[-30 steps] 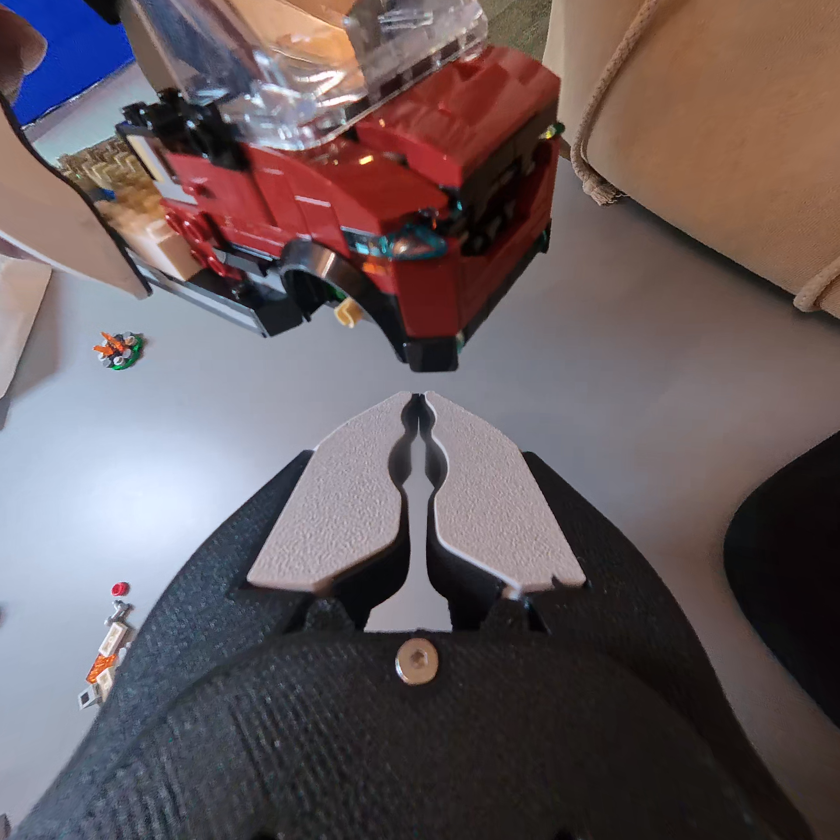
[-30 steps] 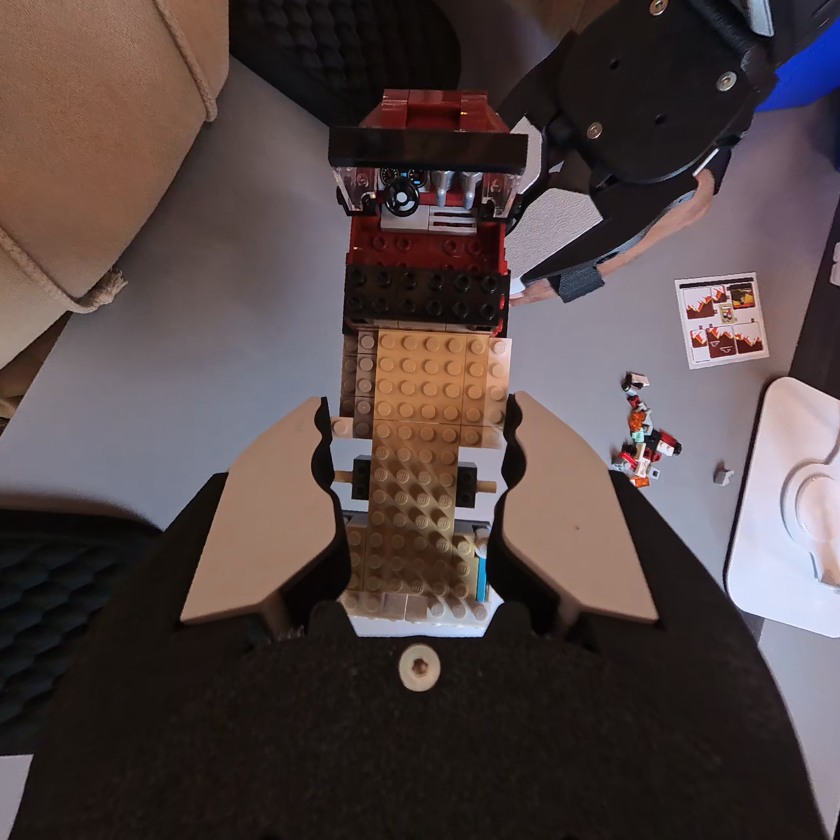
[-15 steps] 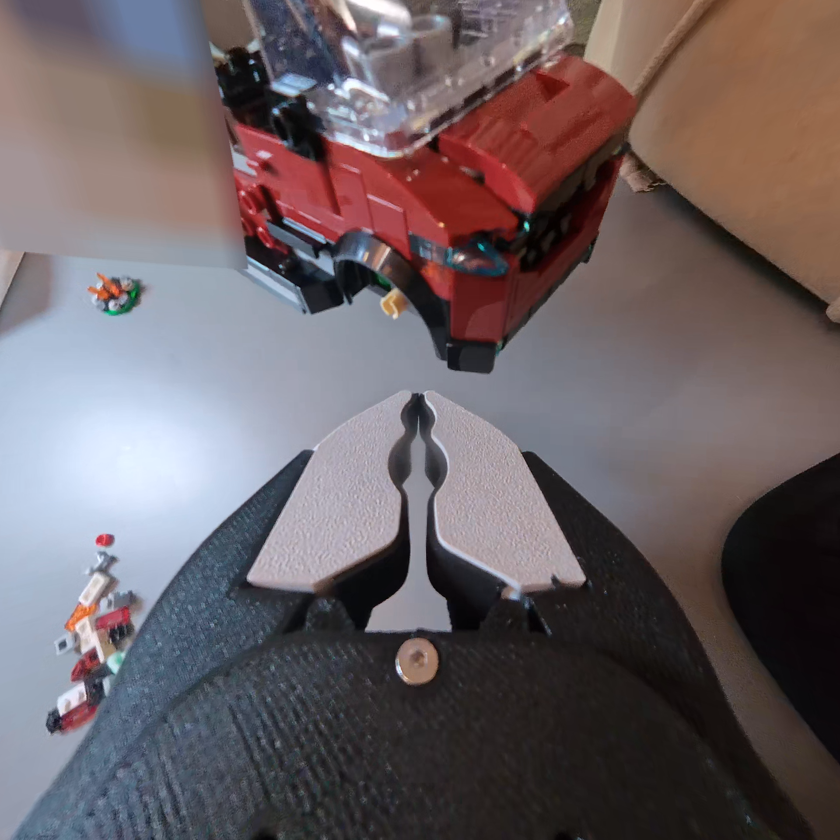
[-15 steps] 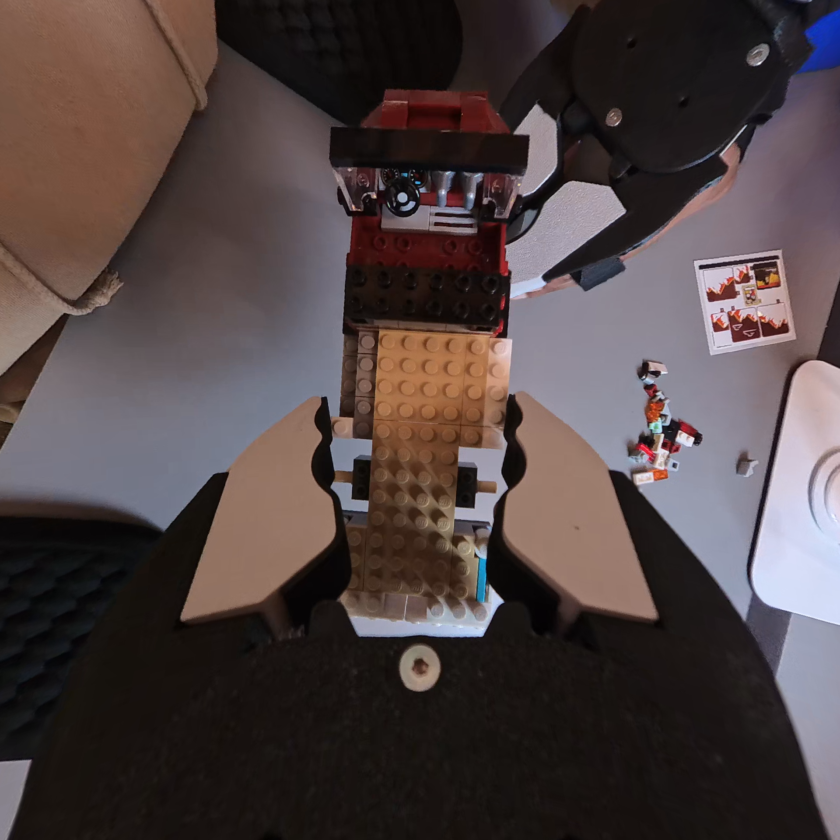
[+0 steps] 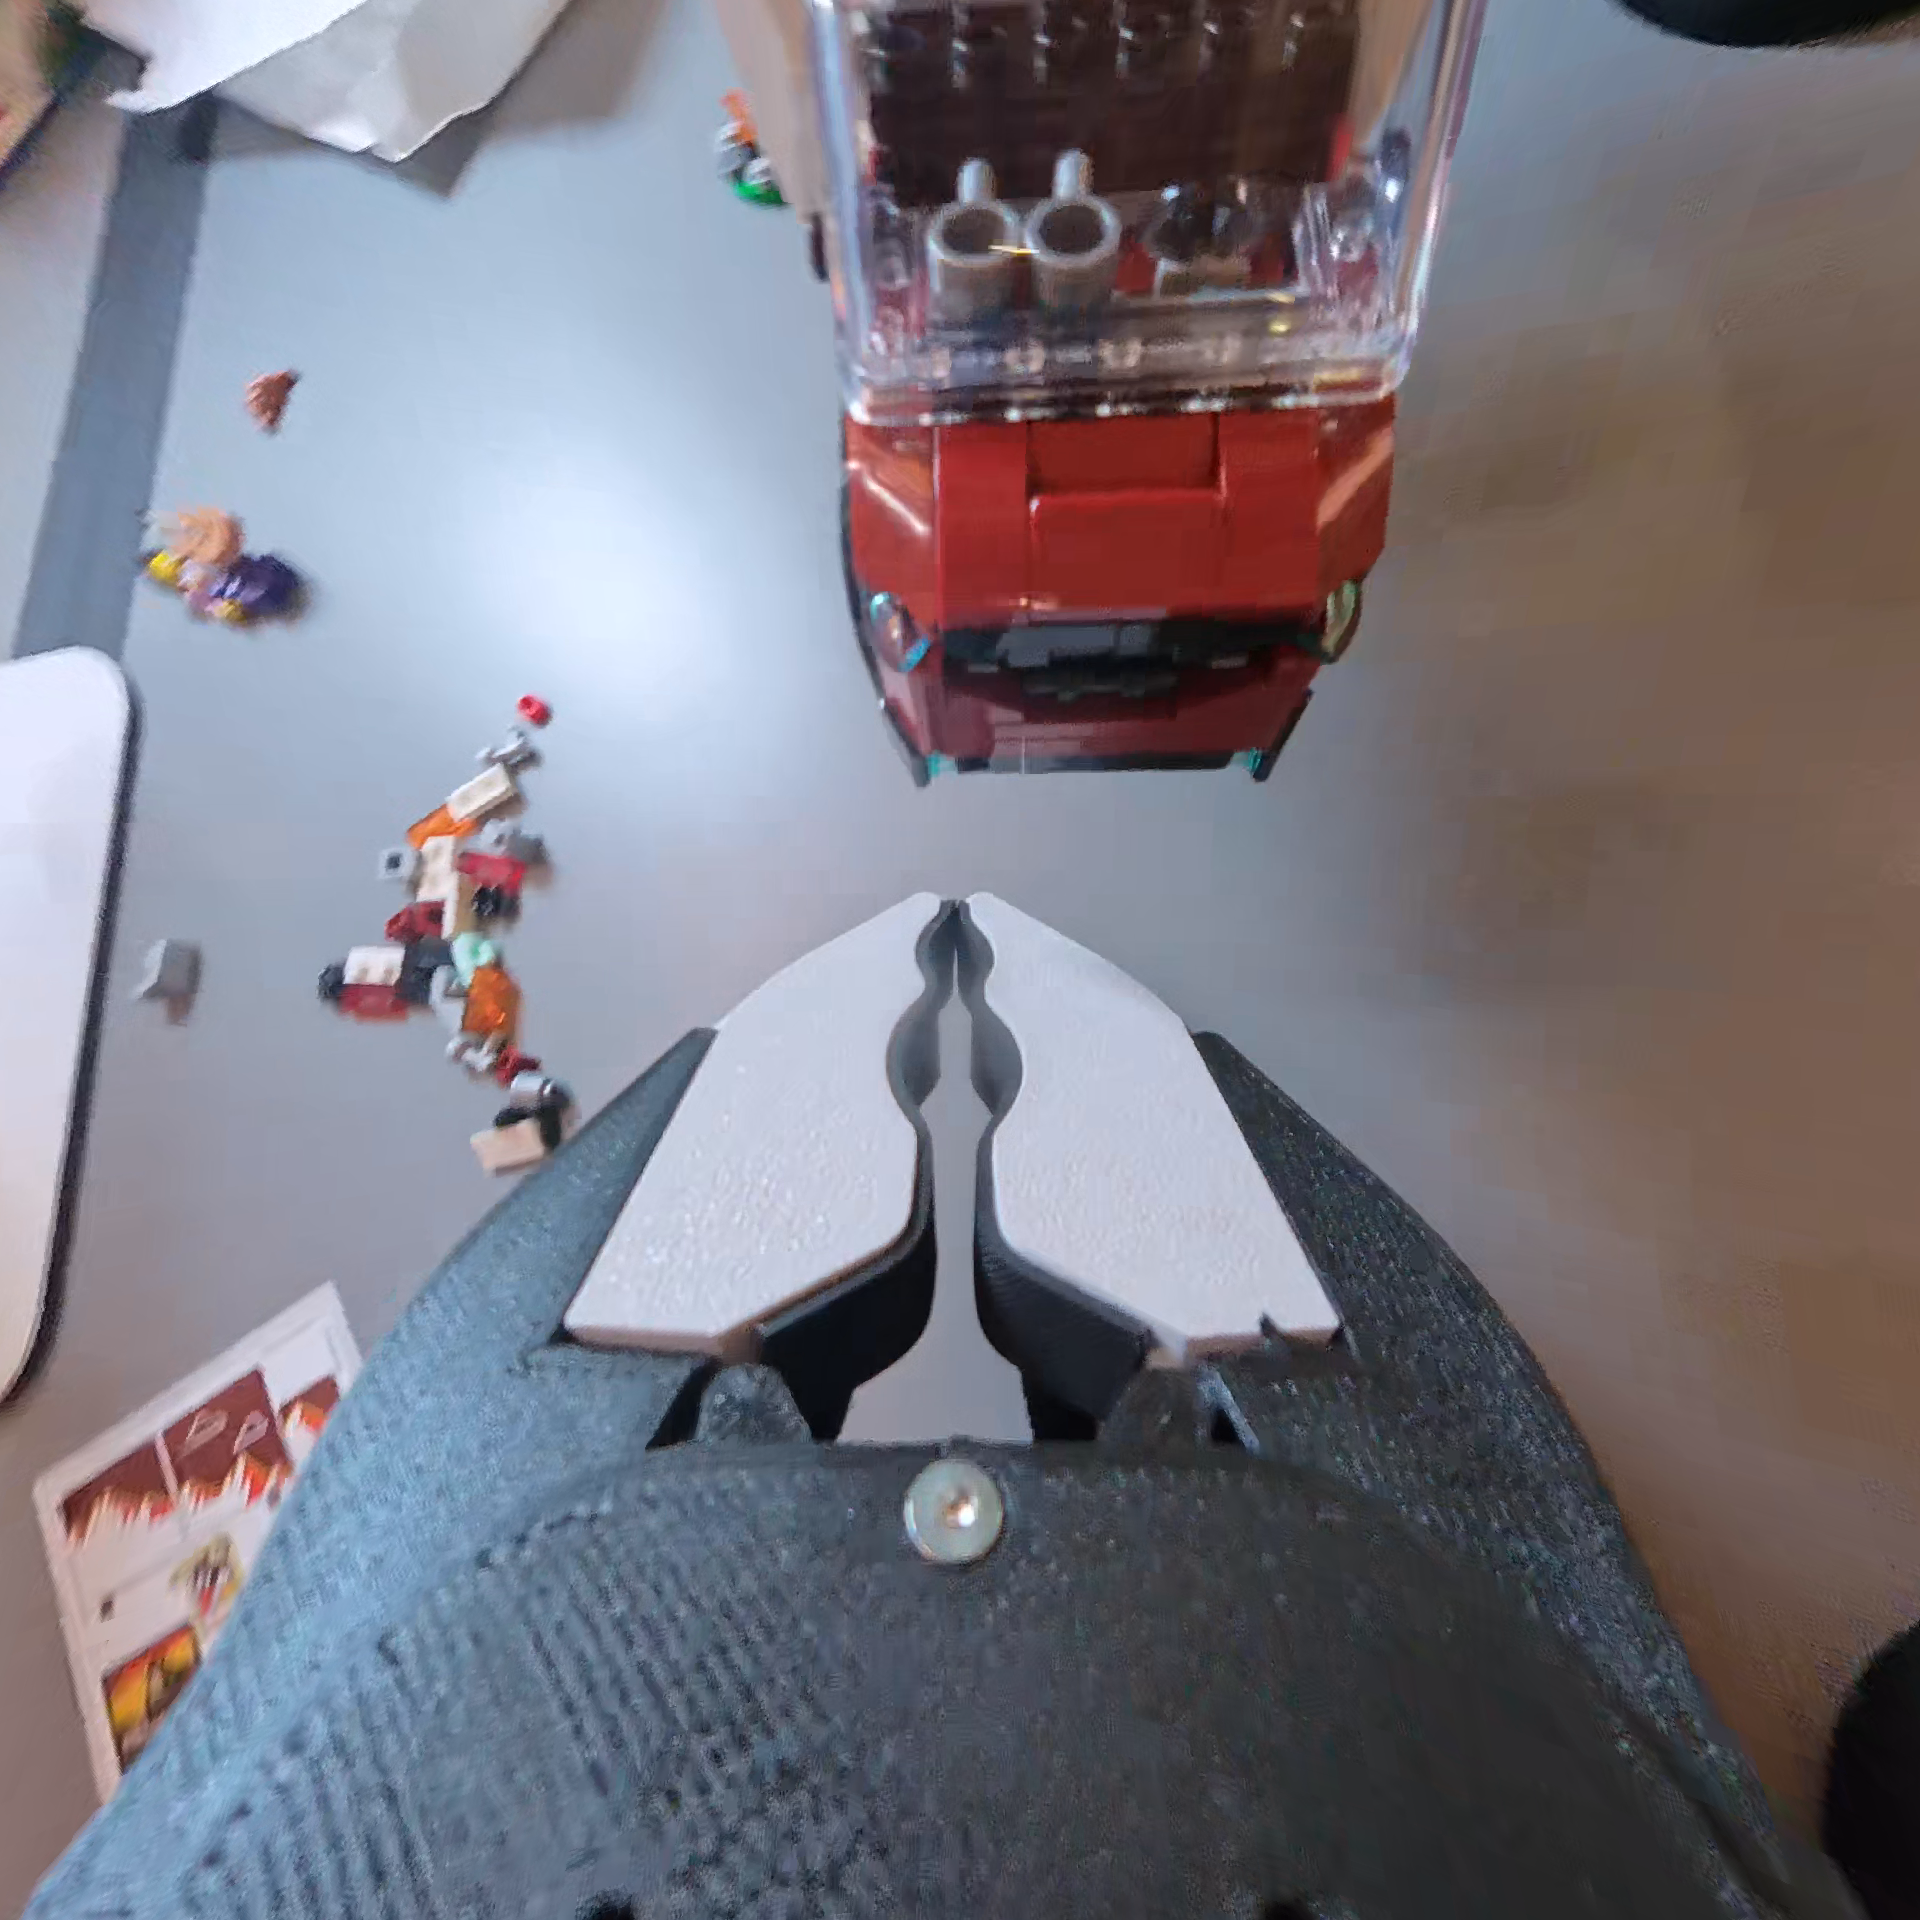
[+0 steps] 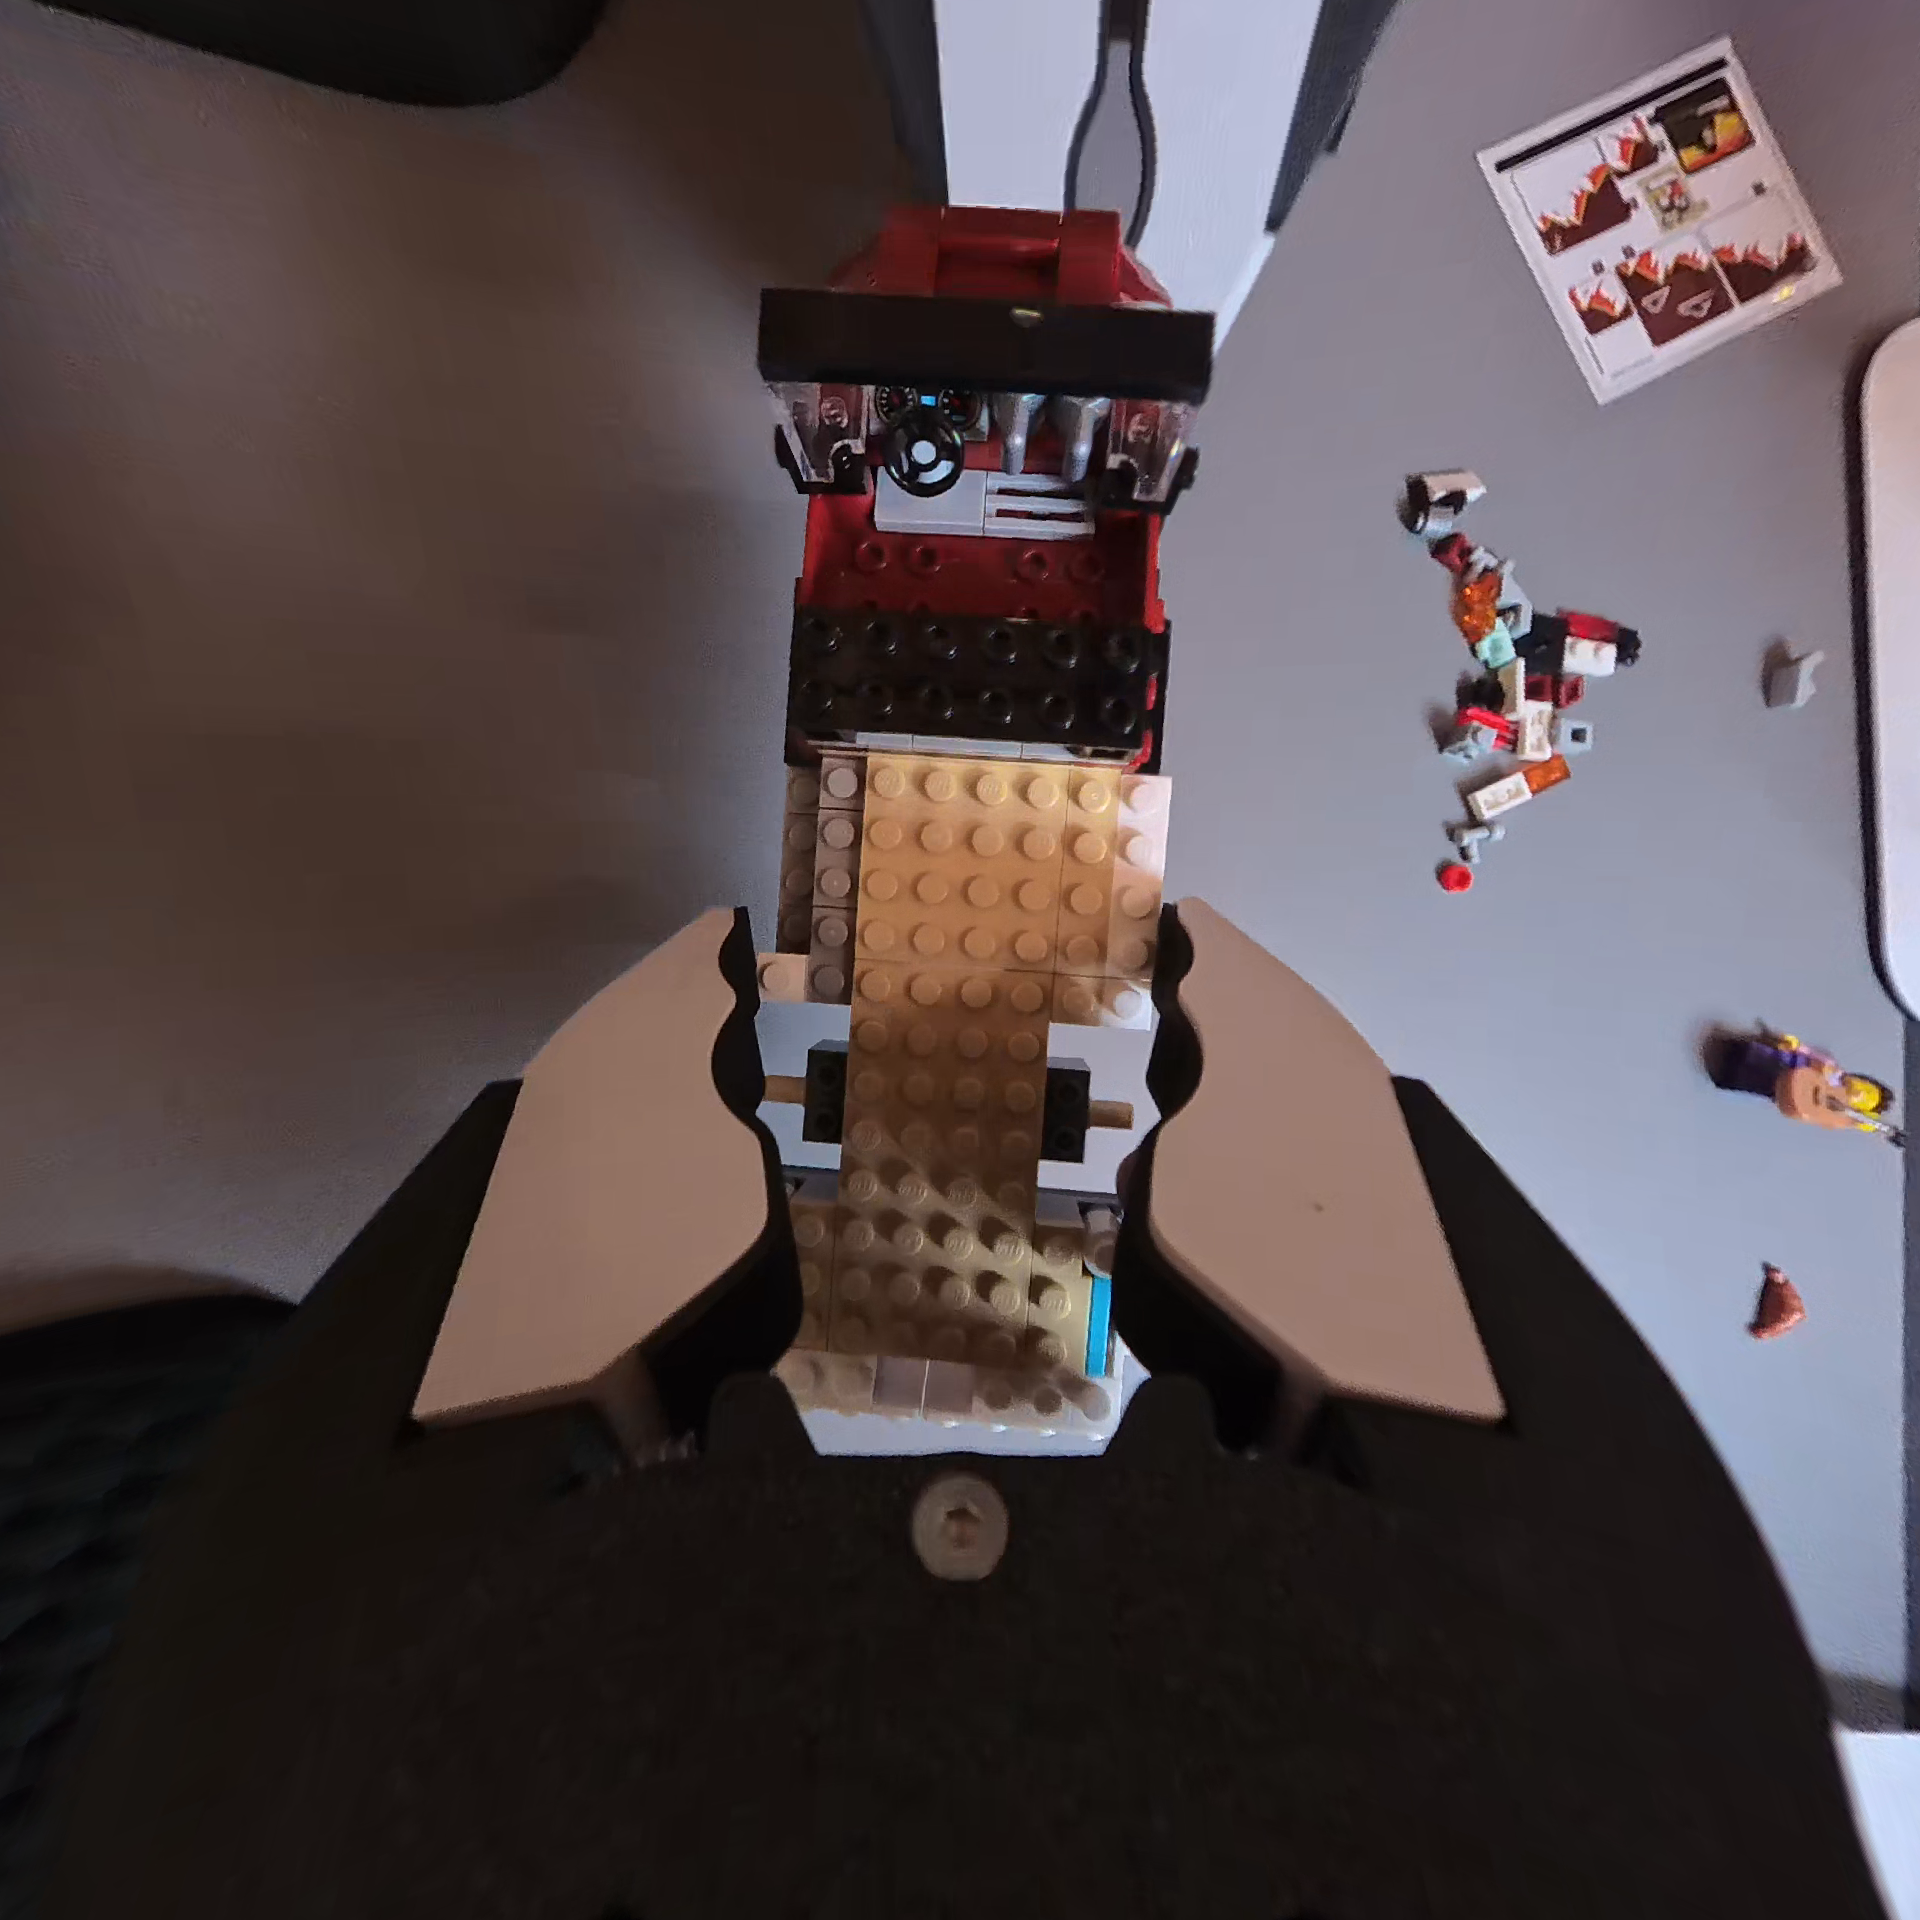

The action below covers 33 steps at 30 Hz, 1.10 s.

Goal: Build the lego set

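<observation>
Now the right claw (image 6: pixel 956 935) grasps a toy truck (image 6: pixel 977 883) built of bricks, and both its fingers (image 6: pixel 644 1122) press on the sides of the tan studded bed at the rear of the truck. The truck is lifted above the grey counter (image 6: pixel 416 623); its dark red cab with the black roof plate points away from the claw.

The left claw (image 5: pixel 956 914) is clenched, its two white fingers (image 5: pixel 790 1143) meet at the tips and nothing is between them. It hangs just in front of the red nose of the truck (image 5: pixel 1112 582), apart from it, and looks at the clear windshield with two small grey cups behind it.

On the counter, to the left of this claw, lies a small heap of loose bricks (image 5: pixel 457 935) in red, white, orange and black. Farther left are a toy figure (image 5: pixel 218 566) lying down, a single grey piece (image 5: pixel 171 971) and a white tray (image 5: pixel 52 987). A printed sticker sheet (image 5: pixel 177 1507) lies near the lower left corner.
</observation>
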Available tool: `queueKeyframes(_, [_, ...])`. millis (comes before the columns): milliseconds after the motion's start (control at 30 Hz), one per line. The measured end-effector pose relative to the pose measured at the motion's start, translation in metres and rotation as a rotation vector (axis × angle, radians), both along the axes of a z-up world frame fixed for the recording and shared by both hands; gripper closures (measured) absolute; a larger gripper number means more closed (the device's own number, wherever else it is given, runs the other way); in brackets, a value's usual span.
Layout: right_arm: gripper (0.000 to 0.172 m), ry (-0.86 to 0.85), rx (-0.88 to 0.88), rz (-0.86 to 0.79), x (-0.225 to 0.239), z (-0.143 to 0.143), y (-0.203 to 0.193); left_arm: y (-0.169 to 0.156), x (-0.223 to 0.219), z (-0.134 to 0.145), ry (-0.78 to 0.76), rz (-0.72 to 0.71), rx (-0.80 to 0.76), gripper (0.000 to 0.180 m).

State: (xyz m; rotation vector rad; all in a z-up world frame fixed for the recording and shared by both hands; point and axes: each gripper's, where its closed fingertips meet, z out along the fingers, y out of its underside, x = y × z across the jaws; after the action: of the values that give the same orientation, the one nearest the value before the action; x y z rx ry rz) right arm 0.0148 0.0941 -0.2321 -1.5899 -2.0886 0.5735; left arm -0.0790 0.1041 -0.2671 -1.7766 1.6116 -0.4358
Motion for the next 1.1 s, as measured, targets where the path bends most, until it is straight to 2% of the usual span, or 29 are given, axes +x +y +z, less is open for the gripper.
queueKeyframes(200, [0.098, -0.004, -0.091, -0.075, 0.002, -0.025, 0.009, 0.014, -0.023, -0.002, 0.022, 0.308, 0.034, 0.180])
queueKeyframes(333, [0.098, -0.025, -0.126, -0.108, -0.001, -0.045, 0.014, 0.007, -0.026, 0.000, -0.010, 0.416, 0.023, 0.180])
queueKeyframes(467, [0.098, -0.039, -0.148, -0.080, -0.009, -0.058, 0.014, 0.001, -0.025, 0.000, -0.040, 0.462, 0.033, 0.180])
queueKeyframes(567, [0.098, -0.025, -0.186, -0.050, -0.015, -0.059, 0.009, -0.001, -0.023, 0.000, -0.066, 0.448, 0.056, 0.180])
queueKeyframes(600, [0.098, -0.016, -0.198, -0.042, -0.016, -0.058, 0.008, -0.005, -0.022, -0.003, -0.061, 0.421, 0.043, 0.148])
queueKeyframes(667, [0.098, 0.007, -0.220, -0.026, -0.017, -0.056, 0.006, -0.011, -0.022, -0.013, -0.015, 0.387, -0.005, 0.119])
queueKeyframes(800, [0.098, 0.060, -0.263, -0.009, -0.017, -0.050, 0.000, -0.024, -0.003, -0.007, -0.141, 0.291, -0.096, 0.093])
queueKeyframes(933, [0.098, 0.124, -0.307, 0.039, -0.019, -0.042, -0.013, -0.036, 0.018, 0.009, -0.313, 0.181, -0.167, 0.093])
queueKeyframes(1000, [0.099, 0.149, -0.341, 0.060, -0.021, -0.038, -0.019, -0.040, 0.025, 0.019, -0.392, 0.147, -0.163, 0.104])
queueKeyframes(1067, [0.099, 0.173, -0.369, 0.068, -0.022, -0.035, -0.022, -0.036, 0.022, 0.023, -0.399, 0.156, -0.129, 0.119])
queueKeyframes(1100, [0.099, 0.187, -0.383, 0.067, -0.023, -0.033, -0.023, -0.036, 0.022, 0.026, -0.415, 0.160, -0.131, 0.119])
